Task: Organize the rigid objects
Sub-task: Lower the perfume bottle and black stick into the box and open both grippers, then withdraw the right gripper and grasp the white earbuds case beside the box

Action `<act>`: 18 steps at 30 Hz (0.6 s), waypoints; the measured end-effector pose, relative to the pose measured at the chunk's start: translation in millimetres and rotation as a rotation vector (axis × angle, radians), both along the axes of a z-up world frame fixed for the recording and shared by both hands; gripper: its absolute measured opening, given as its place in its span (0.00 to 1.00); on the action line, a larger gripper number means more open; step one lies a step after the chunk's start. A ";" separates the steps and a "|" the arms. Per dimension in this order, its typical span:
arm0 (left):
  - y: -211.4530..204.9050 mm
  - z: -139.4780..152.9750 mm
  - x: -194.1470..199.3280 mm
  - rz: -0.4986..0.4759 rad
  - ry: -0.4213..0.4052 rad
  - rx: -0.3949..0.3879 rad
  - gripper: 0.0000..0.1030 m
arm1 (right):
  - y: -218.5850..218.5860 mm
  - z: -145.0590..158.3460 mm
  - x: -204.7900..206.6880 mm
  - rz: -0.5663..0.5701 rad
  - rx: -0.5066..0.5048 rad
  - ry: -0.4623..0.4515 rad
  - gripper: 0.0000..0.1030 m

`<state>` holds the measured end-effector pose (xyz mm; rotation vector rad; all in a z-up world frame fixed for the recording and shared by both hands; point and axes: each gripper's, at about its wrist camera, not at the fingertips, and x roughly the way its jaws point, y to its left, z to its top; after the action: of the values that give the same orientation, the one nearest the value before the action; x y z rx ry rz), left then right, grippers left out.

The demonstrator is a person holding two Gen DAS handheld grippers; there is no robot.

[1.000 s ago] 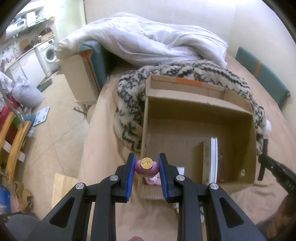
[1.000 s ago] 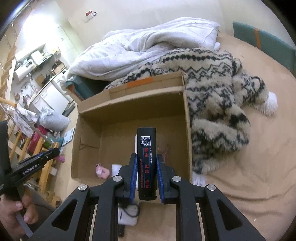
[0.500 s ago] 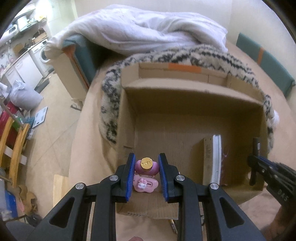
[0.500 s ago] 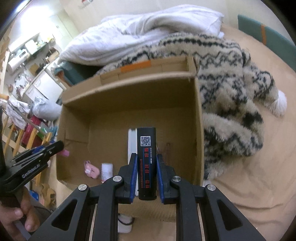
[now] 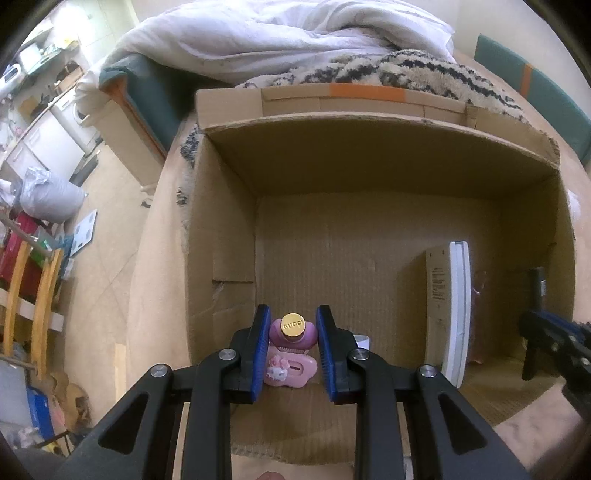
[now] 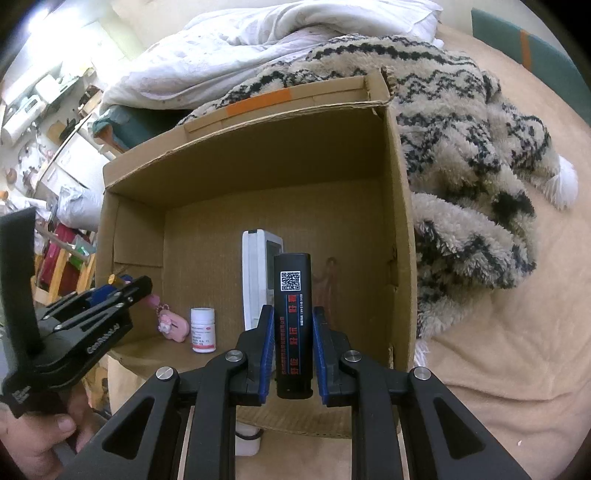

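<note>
An open cardboard box (image 5: pixel 229 229) (image 6: pixel 400 206) sits on a tan bed cover. My left gripper (image 5: pixel 291 343) is shut on a small pink bottle with a gold cap (image 5: pixel 292 328), held over the box's near left corner, above a pink toy (image 5: pixel 291 373) on the box floor. My right gripper (image 6: pixel 293 332) is shut on a black rectangular box with a QR code (image 6: pixel 293 314), held over the box's near edge. Inside the box stand a white flat device (image 6: pixel 258 277) (image 5: pixel 452 310) and a white pill bottle (image 6: pixel 202 329). The left gripper also shows in the right wrist view (image 6: pixel 122 288).
A patterned fleece blanket (image 6: pixel 472 155) lies right of and behind the box, and a white duvet (image 5: pixel 295 33) beyond it. A white item (image 6: pixel 247 441) lies on the bed in front of the box. The bed's left edge drops to a cluttered floor (image 5: pixel 107 229).
Both grippers have moved forward and down toward the box with their objects still held. The pink bottle is now over the box's inside, above the pink toy.
</note>
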<state>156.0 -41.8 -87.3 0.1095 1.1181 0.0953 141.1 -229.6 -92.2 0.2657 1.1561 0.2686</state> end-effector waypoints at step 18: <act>-4.5 16.9 0.1 0.014 -0.033 0.002 0.70 | -10.4 21.5 -1.9 -0.038 0.070 -0.075 0.64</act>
<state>156.2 -46.3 -70.5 0.1020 1.0861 0.1108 139.2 -240.0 -70.8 0.3360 1.0678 0.2833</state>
